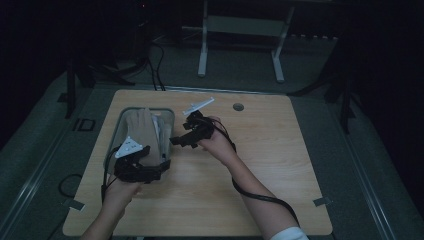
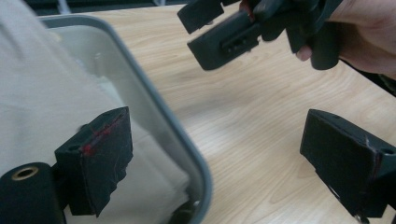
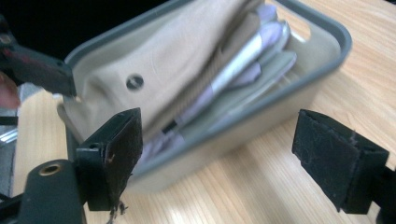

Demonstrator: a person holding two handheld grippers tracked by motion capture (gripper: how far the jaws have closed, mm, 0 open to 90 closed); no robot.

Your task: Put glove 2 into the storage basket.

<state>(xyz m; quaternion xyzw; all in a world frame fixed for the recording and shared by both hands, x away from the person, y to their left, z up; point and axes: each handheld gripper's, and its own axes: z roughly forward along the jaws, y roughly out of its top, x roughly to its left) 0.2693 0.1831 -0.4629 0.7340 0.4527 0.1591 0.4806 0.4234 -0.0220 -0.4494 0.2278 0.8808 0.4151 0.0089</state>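
Left of frame centre, left gripper (image 1: 159, 170) and right gripper (image 1: 177, 141) flank the grey plastic bin (image 1: 116, 134), both jaws apart, empty; bin holds folded beige cloth (image 1: 141, 131).

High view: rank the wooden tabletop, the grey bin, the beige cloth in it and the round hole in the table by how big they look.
1. Wooden tabletop
2. Grey bin
3. Beige cloth
4. Round hole

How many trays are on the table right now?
1. The grey tray sits on the left part of the table, packed with folded beige cloth; nothing seems hidden.
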